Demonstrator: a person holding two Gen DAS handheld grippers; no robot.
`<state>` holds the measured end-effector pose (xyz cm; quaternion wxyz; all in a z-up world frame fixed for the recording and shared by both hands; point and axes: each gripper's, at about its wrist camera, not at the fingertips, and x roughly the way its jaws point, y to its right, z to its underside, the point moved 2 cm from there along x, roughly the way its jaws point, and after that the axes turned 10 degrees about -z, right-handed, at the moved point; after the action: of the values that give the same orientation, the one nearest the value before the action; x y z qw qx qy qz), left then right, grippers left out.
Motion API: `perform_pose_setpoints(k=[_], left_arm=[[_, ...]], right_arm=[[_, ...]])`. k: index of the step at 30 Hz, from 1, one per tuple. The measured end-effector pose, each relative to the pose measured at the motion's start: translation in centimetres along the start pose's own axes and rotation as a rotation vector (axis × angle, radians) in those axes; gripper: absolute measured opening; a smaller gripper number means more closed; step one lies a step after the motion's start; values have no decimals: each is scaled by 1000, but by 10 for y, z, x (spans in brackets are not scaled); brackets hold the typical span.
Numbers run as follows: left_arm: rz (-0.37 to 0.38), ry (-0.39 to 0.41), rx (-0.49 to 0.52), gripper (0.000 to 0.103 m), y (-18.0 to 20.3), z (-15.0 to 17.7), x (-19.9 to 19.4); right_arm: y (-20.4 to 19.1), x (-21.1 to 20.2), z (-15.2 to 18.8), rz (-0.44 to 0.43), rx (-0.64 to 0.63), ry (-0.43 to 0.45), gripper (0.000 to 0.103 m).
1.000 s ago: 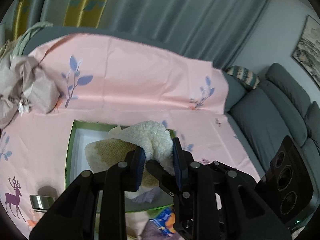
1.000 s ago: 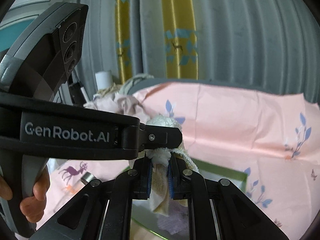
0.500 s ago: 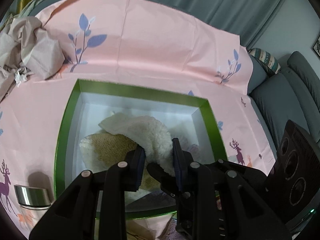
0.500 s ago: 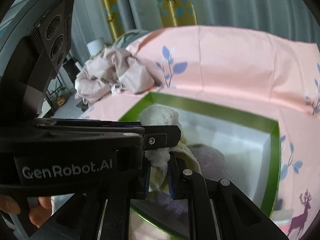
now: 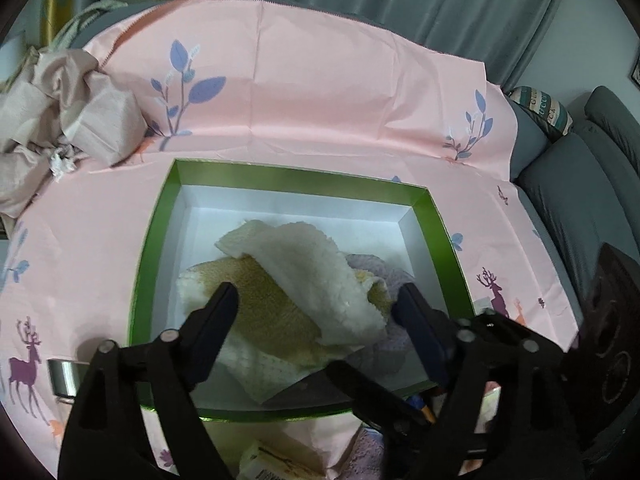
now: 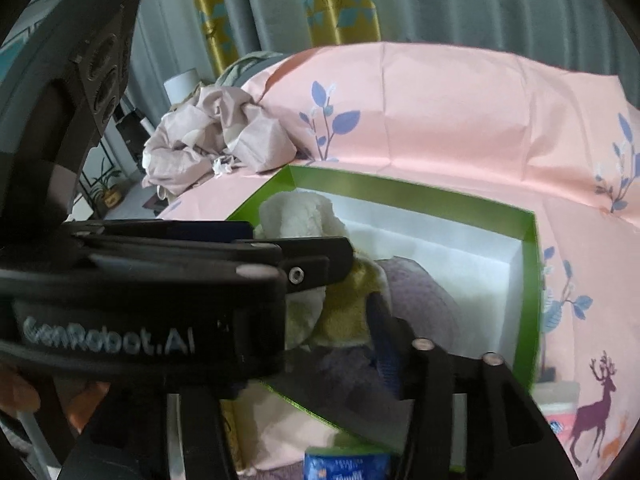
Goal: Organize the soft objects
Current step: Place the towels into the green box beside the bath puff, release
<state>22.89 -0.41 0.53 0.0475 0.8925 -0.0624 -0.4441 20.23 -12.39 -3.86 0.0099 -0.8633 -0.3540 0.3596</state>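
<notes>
Grey curtains hang behind a pink deer-print cloth (image 5: 320, 92) spread over the work surface, and the green-rimmed box (image 5: 436, 216) sits on it. Inside the box lies the cream fleece towel (image 5: 304, 280), folded over a tan one and resting partly on a lilac cloth toward the box's right wall. The left gripper (image 5: 316, 308) hangs over the box with jaws opening, wide of the towel, likely letting it settle. The right gripper (image 6: 320, 320), at the box's near edge, is opening too. Only the right view shows the person's fingers (image 6: 16, 400); only the left shows the grey sofa (image 5: 580, 184) beyond the box's right side.
</notes>
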Motion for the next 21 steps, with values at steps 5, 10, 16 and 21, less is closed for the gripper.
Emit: perform_pose_setpoints(k=[5,10,16,21], left_arm=[[-48,58,28,101,2,6,-23],[-86,100,50,102,6,13,-43],[-126,152,73,102,12,25,-72],[-139,207,72,102,17,42,-102]], right_arm=[[-5,-25,6,19,3,36,61],[-14,-55,13,55,-2,90,68],[-27,-90,25,109,-5,151,80],[-35,-112,32,158,12,175,84]])
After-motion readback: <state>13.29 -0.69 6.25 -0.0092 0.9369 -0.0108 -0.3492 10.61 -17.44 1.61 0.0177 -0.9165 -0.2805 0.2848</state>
